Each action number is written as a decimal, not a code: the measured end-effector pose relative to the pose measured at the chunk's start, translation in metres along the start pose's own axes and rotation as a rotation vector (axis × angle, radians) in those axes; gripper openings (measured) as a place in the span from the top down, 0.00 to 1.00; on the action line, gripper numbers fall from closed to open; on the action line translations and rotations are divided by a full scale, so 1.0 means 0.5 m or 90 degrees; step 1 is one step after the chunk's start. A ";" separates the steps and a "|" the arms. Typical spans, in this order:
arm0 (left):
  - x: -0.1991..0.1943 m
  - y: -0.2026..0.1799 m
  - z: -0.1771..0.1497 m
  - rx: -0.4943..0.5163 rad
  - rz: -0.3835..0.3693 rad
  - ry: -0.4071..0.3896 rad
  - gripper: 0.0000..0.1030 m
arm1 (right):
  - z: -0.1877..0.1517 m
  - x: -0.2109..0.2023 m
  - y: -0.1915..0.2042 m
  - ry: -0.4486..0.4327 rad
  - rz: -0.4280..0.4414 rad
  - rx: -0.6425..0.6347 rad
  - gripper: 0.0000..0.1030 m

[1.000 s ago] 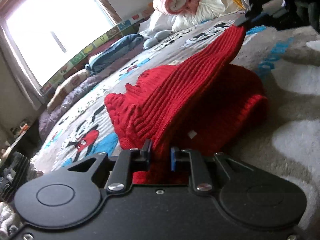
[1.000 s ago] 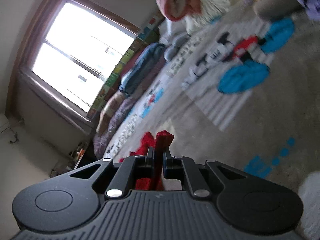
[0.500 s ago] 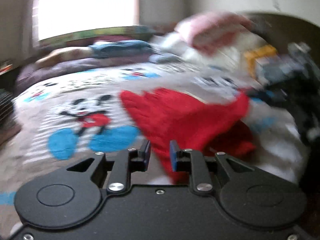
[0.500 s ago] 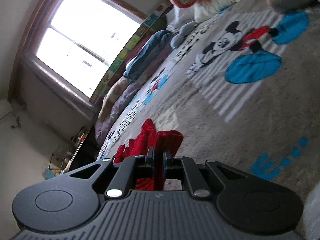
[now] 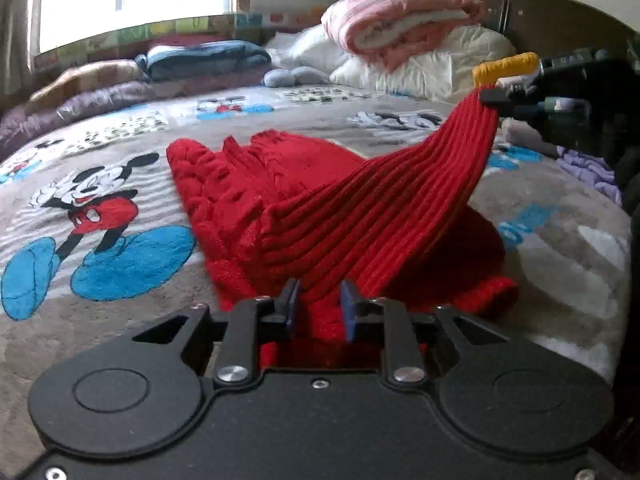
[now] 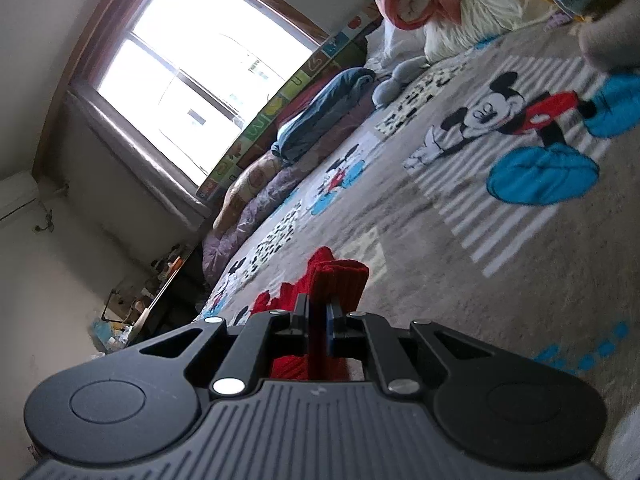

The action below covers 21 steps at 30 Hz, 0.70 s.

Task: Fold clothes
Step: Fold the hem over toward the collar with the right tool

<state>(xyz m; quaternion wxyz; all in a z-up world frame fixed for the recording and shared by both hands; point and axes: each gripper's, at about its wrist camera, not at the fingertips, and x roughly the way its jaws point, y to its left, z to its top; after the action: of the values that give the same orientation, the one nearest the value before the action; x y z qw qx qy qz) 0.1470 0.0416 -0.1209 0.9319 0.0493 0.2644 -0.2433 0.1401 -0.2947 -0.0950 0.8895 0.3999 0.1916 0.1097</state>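
A red ribbed knit sweater [image 5: 312, 208] lies partly bunched on the grey Mickey Mouse blanket [image 5: 100, 216]. My left gripper [image 5: 318, 310] is shut on the sweater's near ribbed edge. My right gripper [image 5: 490, 98] shows at the upper right of the left wrist view, holding the far corner raised so the hem stretches taut between both grippers. In the right wrist view my right gripper [image 6: 318, 314] is shut on a red ribbed fold [image 6: 340, 284] above the blanket [image 6: 500, 260].
Folded blankets [image 5: 208, 58] and pillows line the window side. A pink quilt [image 5: 400, 20] on white pillows and a yellow garment [image 5: 506, 66] sit at the headboard. A purple cloth [image 5: 588, 168] lies at the right edge. A cluttered desk [image 6: 152, 292] stands beside the bed.
The left gripper swung round and now faces across the bed, still holding the sweater. The right gripper kept its hold and carried its corner along, so the hem is stretched between them.
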 end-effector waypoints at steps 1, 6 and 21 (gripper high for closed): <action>-0.006 0.011 0.006 -0.031 -0.022 0.000 0.77 | 0.004 0.000 0.005 0.000 0.002 -0.004 0.91; -0.046 0.023 0.006 -0.046 -0.079 -0.045 0.43 | 0.026 0.016 0.044 0.006 0.012 -0.031 0.91; -0.025 0.008 -0.016 -0.002 -0.076 0.000 0.43 | 0.062 0.144 0.198 0.042 0.048 -0.092 0.91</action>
<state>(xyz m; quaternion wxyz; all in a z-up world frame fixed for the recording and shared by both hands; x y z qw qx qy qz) 0.1361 0.0524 -0.1215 0.9158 0.0322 0.2674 -0.2979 0.2141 -0.2254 -0.0200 0.9046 0.3375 0.1973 0.1698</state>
